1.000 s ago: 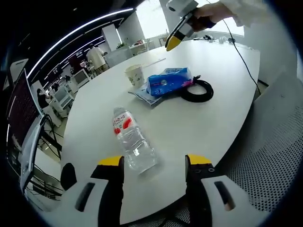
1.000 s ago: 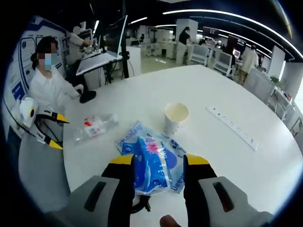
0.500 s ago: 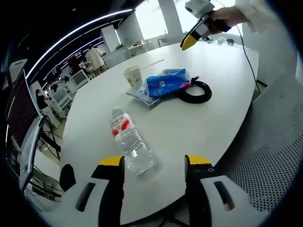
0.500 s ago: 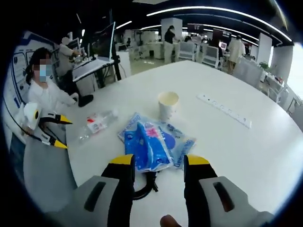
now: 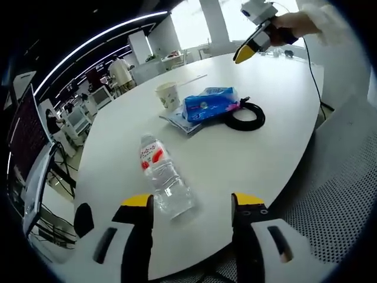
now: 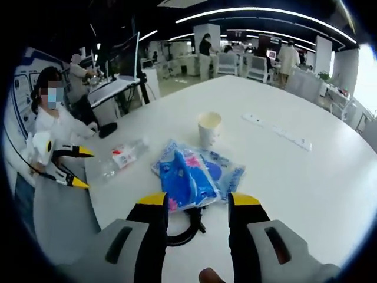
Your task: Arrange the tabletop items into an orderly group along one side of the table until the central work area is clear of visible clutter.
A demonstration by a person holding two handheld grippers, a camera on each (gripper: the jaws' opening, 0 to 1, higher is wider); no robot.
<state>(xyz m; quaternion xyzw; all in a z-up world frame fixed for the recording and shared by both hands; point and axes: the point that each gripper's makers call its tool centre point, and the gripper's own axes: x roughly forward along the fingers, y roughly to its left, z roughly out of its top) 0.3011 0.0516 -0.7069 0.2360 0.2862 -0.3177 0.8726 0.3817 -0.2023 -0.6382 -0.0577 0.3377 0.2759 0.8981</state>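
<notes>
A clear water bottle (image 5: 165, 175) with a red label lies on the white table (image 5: 247, 159), just beyond my open left gripper (image 5: 192, 203). Farther off sit a paper cup (image 5: 168, 94), a blue tissue pack (image 5: 211, 103) on a flat blue packet, and a black coiled cable (image 5: 246, 115). My right gripper (image 5: 248, 48) hangs above the table's far side, held by a hand. In the right gripper view my open right gripper (image 6: 193, 200) hovers over the tissue pack (image 6: 184, 184) and cable (image 6: 185, 227). Beyond them are the cup (image 6: 209, 127) and bottle (image 6: 122, 157). My left gripper (image 6: 68, 167) shows at the left.
A white power strip (image 6: 277, 132) lies on the far part of the table (image 6: 306, 188). A seated person (image 6: 56, 115) in white is at the left, with desks, monitors and other people behind. A grey mesh chair (image 5: 347, 194) stands by the table's near edge.
My right gripper has drawn back and upward from the tissue pack, so the pack and cable sit farther from its jaws. My left gripper has barely moved.
</notes>
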